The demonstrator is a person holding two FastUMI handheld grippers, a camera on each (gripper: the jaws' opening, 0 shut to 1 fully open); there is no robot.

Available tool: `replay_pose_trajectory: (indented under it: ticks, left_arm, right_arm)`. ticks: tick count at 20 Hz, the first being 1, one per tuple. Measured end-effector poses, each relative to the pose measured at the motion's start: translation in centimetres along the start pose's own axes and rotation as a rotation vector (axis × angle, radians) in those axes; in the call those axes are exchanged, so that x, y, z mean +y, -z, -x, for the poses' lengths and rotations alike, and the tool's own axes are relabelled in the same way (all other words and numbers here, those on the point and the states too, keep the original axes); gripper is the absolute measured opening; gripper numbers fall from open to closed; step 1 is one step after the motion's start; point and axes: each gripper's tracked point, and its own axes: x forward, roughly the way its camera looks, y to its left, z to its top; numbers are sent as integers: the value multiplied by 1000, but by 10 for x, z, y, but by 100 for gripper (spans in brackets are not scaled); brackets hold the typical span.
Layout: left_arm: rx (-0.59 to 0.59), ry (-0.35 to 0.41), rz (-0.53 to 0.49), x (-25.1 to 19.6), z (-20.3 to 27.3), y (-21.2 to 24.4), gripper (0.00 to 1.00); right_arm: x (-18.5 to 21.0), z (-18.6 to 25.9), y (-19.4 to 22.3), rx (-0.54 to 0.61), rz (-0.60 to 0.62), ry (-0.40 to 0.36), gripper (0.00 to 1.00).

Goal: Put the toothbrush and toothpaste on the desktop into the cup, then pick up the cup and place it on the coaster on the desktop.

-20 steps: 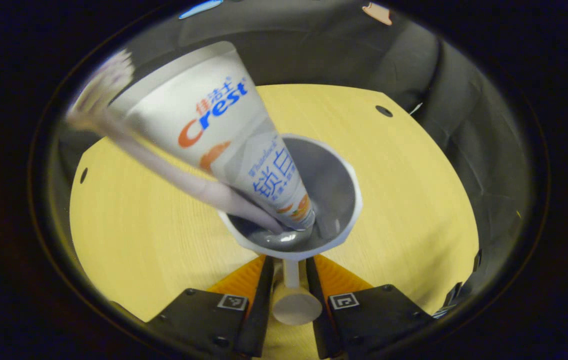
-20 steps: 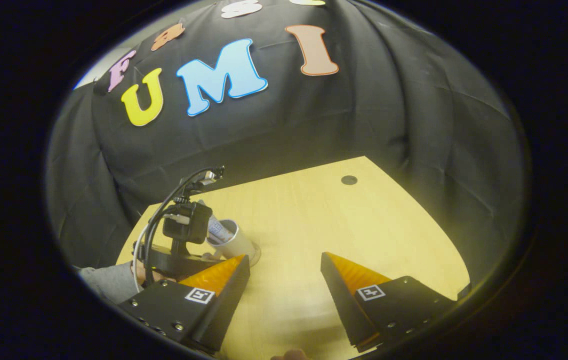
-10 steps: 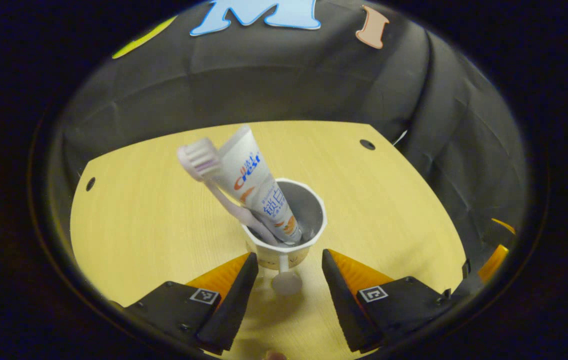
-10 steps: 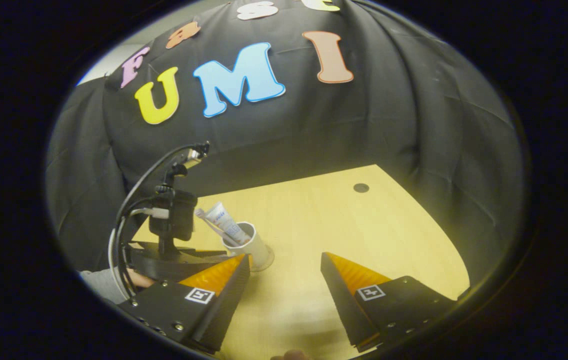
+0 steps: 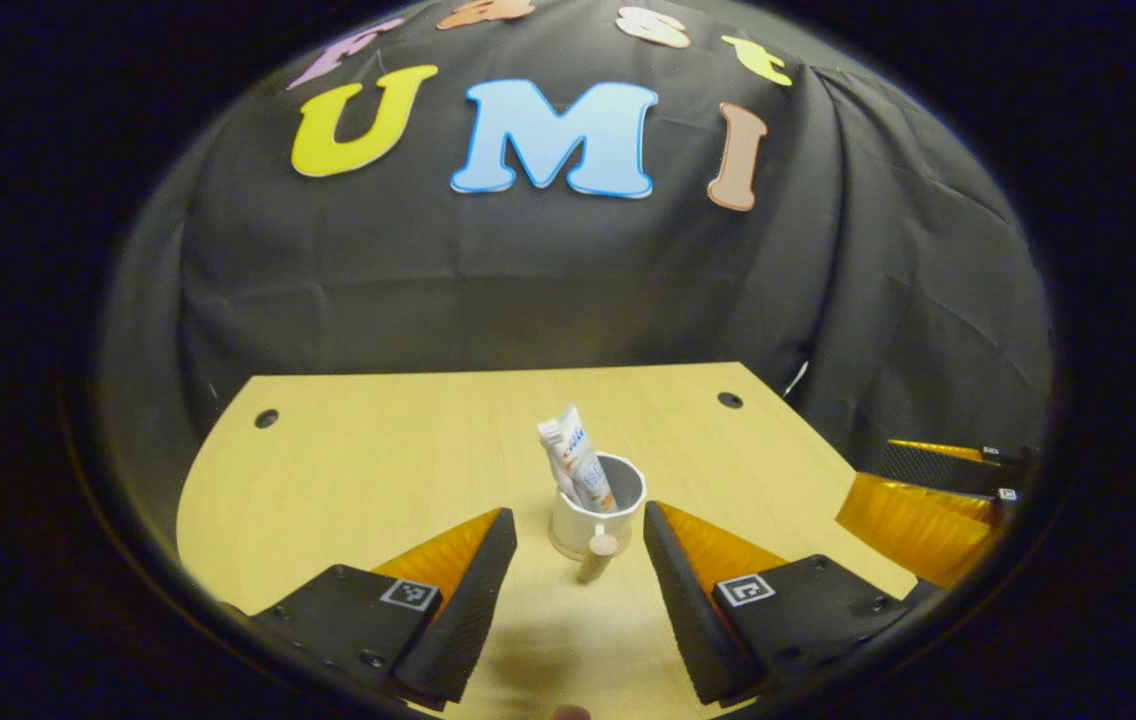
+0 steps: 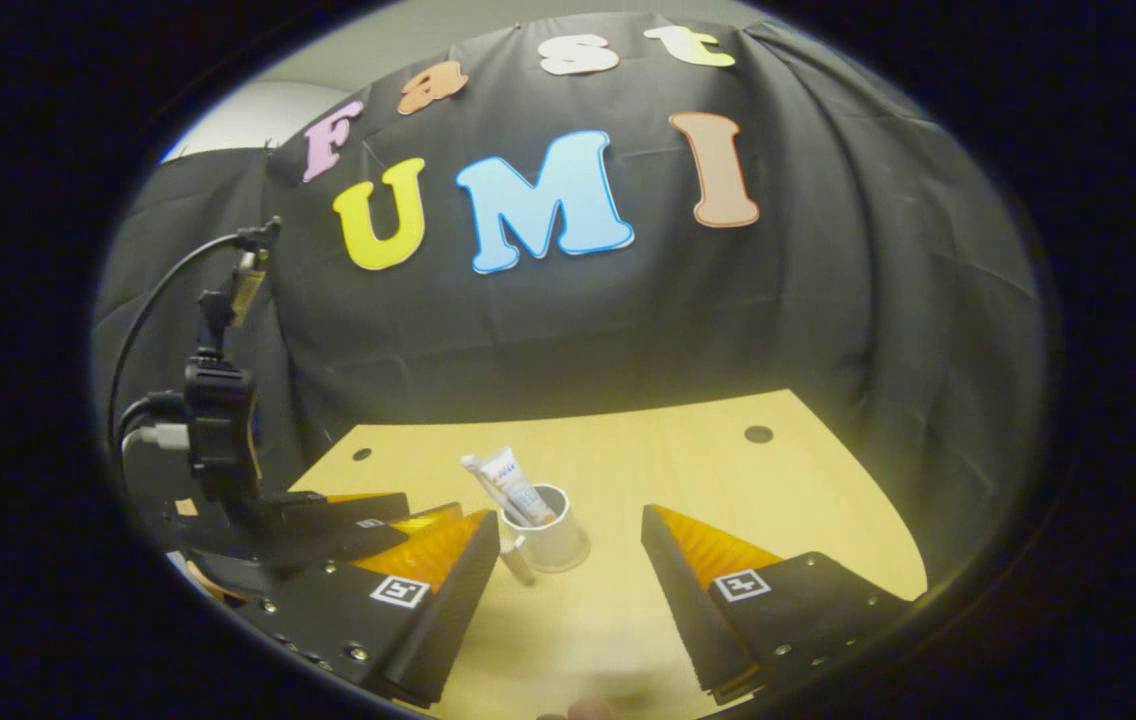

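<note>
In the left gripper view the left tool (image 5: 580,525) is spread wide with nothing between its fingers; the cup (image 5: 596,510) stands just beyond the tips, its handle (image 5: 598,553) pointing back toward the camera at 6 o'clock, touching neither finger. The toothpaste (image 5: 583,470) and the toothbrush (image 5: 551,440) stand in the cup, leaning toward 11 o'clock against its rim. The cup sits on the desk (image 5: 378,460). At 4 o'clock in this view the right tool's fingers (image 5: 913,510) reach in from the edge, well apart from the cup.

In the right gripper view the right tool (image 6: 570,530) is likewise spread and holds nothing. The cup (image 6: 550,535) lies ahead of it, nearer its left finger, with toothpaste (image 6: 513,482) and toothbrush (image 6: 483,480) tilted toward 10 o'clock. This view gives the left tool (image 6: 398,507) from the side at 9 o'clock: held low and roughly level over the desk (image 6: 728,490), tips aimed at the cup but short of it, with its camera mount (image 6: 218,420) and cable rising above.

A coaster under the cup cannot be made out.
</note>
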Motion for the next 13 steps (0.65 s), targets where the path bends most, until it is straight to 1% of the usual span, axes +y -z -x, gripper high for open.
replay_pose_trajectory:
  ticks: [5,6,10,13]
  left_arm:
    - [-175,-70,1,9,68,-33,86]
    - [-210,-80,5,-5,74,-31,86]
    - [-314,-100,40,-10,112,-44,85]
    - [-373,-122,34,-5,130,-51,86]
  right_arm:
    - [13,12,-17,-72,42,-35,88]
    - [16,16,-21,-94,55,-39,88]
    - [23,29,-34,-171,96,-37,87]
    - [26,38,-42,-216,102,-20,87]
